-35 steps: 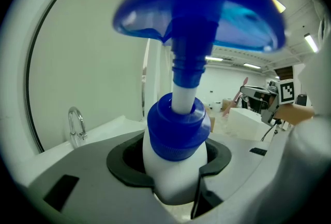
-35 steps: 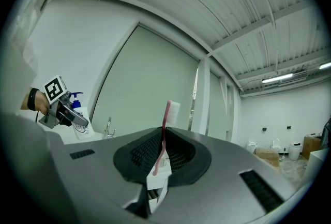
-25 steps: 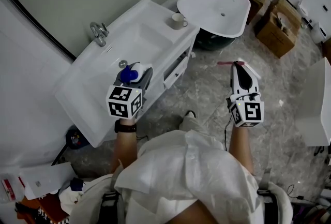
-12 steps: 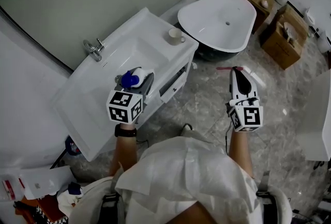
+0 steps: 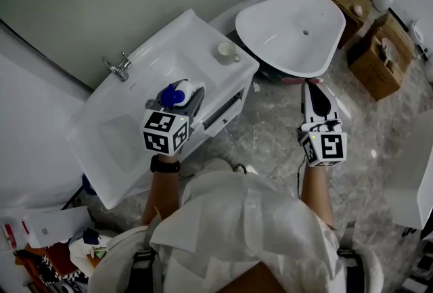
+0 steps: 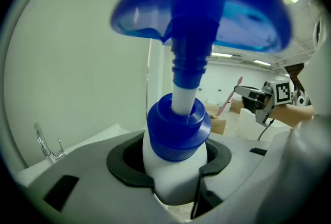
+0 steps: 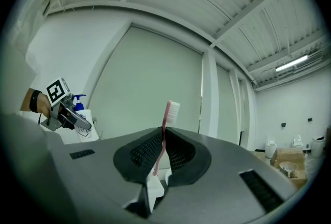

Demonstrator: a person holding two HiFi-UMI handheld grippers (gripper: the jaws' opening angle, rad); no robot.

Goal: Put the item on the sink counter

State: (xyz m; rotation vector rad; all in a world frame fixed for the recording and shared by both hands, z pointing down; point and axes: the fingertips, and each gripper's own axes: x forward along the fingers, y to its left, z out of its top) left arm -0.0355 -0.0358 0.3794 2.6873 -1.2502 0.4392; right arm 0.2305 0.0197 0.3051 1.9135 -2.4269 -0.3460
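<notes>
Two grippers in use, one per hand. Left gripper (image 5: 178, 98) is clamped on a white plastic pump bottle (image 5: 174, 94) with a blue collar and blue pump head. In the left gripper view the black pads press on both sides of the bottle's shoulder (image 6: 173, 171) and the pump head fills the top of the frame. From the head view the bottle sits above the front part of the white sink counter (image 5: 196, 34), between the basin and the front edge. Whether its base touches the surface is hard to say from this angle; likely just off it.

Right gripper (image 5: 311, 84) is held well apart, out over the grey marbled floor (image 5: 270, 129). Its jaws are closed on the thin handle of a pink toothbrush (image 7: 164, 130) with white bristles, head sticking up past the tips. In the head view the brush (image 5: 294, 81) pokes out leftward from the tips.

On the counter: a chrome tap (image 5: 116, 66) at the back by the wall and a small white mug (image 5: 227, 51) near the right corner. Beyond the counter's right end stands a white oval bathtub (image 5: 298, 28), with brown cardboard boxes (image 5: 382, 58) further right.
</notes>
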